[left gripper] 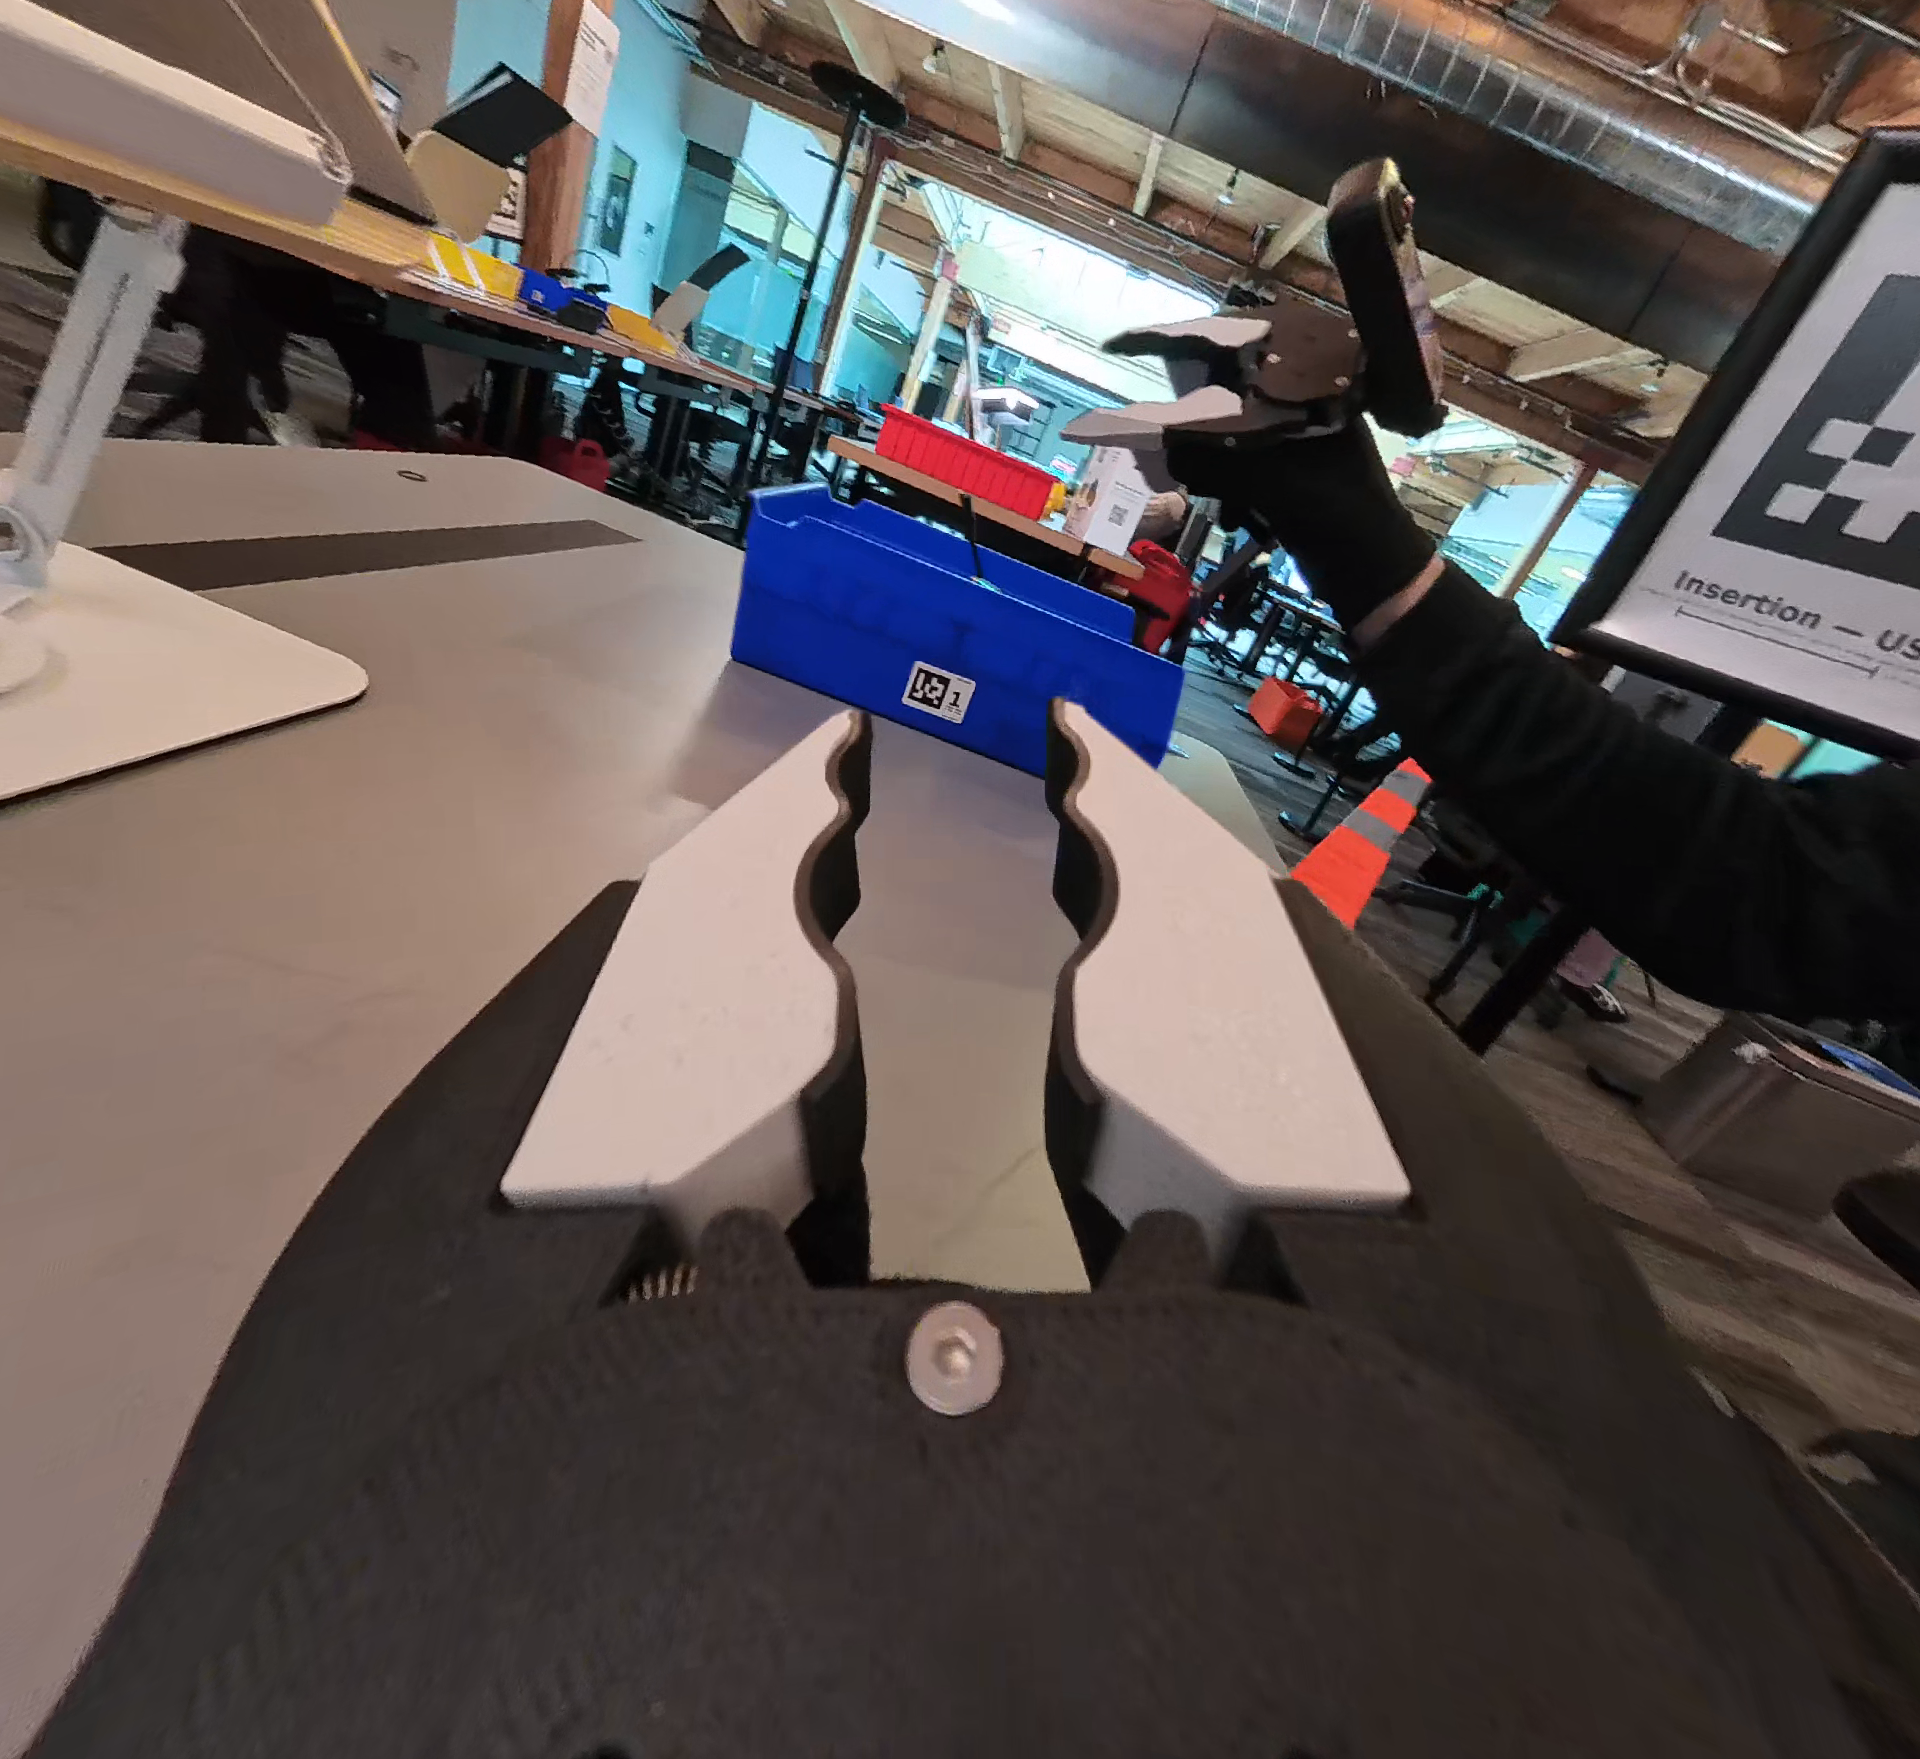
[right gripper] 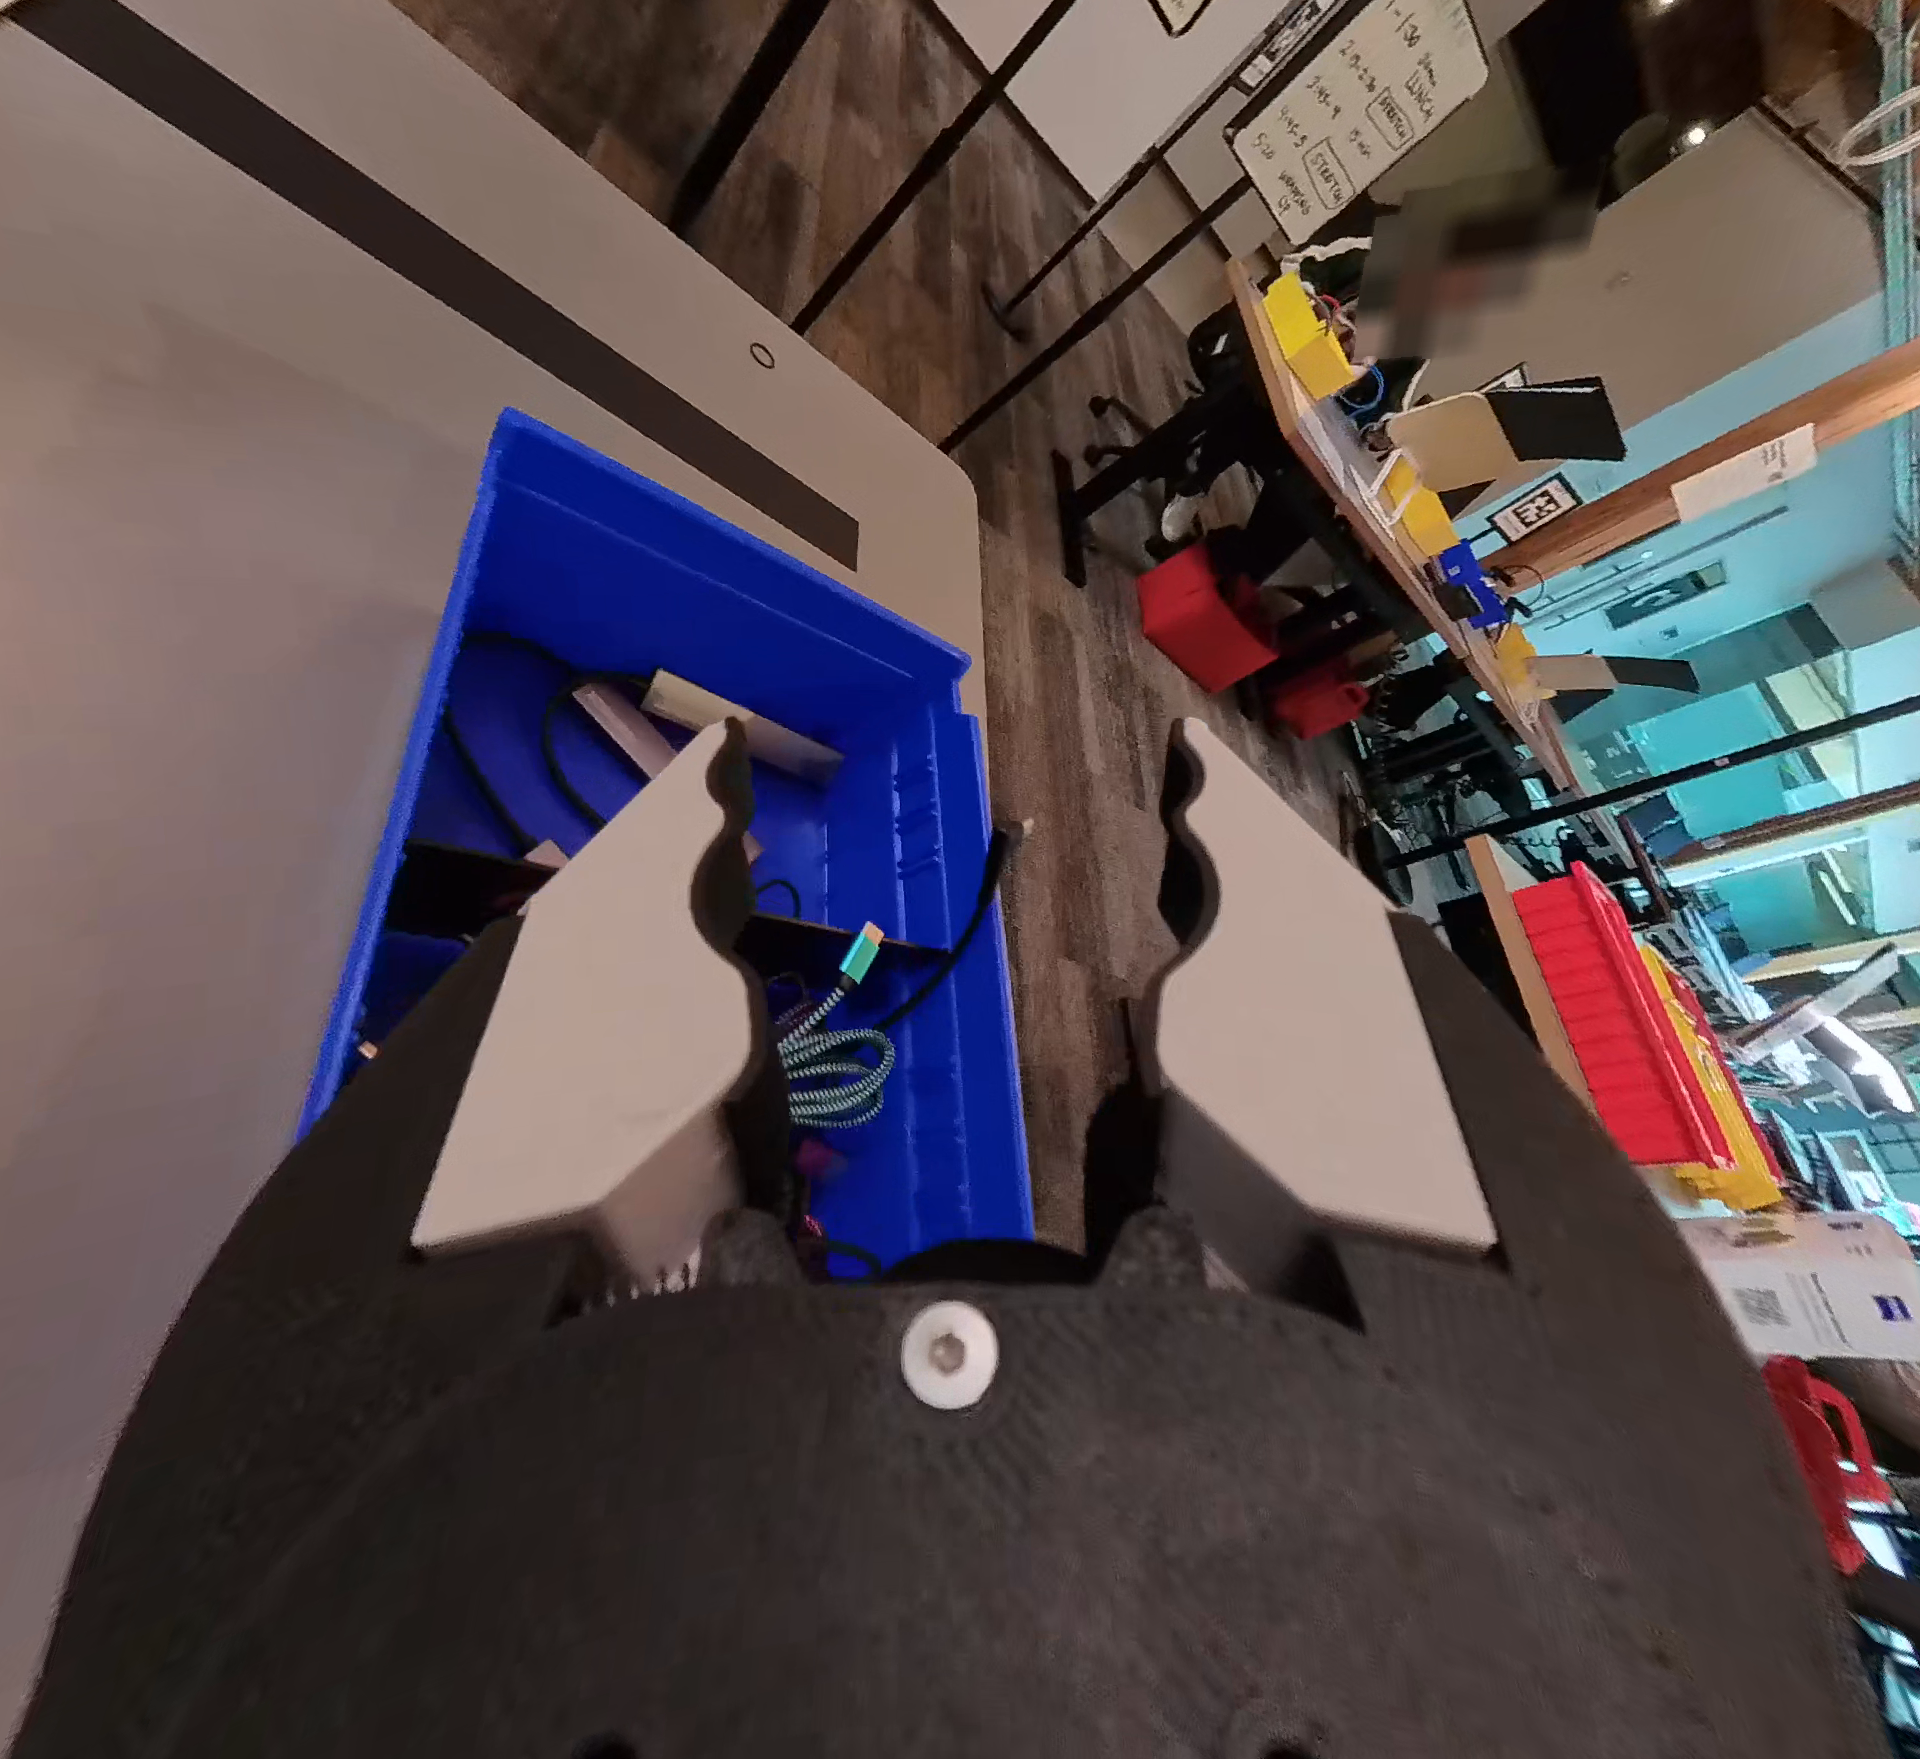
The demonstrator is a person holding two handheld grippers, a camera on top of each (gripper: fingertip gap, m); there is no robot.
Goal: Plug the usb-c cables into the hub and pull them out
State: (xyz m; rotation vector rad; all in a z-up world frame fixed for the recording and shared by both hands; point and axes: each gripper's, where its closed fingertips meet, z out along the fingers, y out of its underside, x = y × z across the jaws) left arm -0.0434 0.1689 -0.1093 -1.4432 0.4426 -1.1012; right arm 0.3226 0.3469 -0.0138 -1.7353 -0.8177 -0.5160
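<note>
In the left wrist view, the left gripper (left gripper: 956, 743) sits low over the grey desk (left gripper: 312, 930), its pale fingers (left gripper: 717, 982) parted with nothing between them. Just beyond the fingertips, at frame centre, stands a blue bin (left gripper: 935, 629) bearing a small square marker sticker on its near wall. At the upper right, the right gripper (left gripper: 1132, 384) is raised in the air by a black-gloved hand (left gripper: 1309, 504) and black sleeve, its fingers spread apart and empty. A white stand base (left gripper: 156, 670) rests on the desk at left, and a framed sign (left gripper: 1787, 462) stands at the right edge.

The right wrist view looks down into the same bin (right gripper: 727, 597), left of centre, near the desk's rounded corner. Its fingers (right gripper: 613, 982) are wide open, holding nothing. Inside the bin lie a coiled teal braided cable (right gripper: 836, 1070) with a teal plug, black cables (right gripper: 561, 753), and pale grey hubs (right gripper: 727, 717) in the farther compartment. One black cable end pokes over the bin's right wall.
</note>
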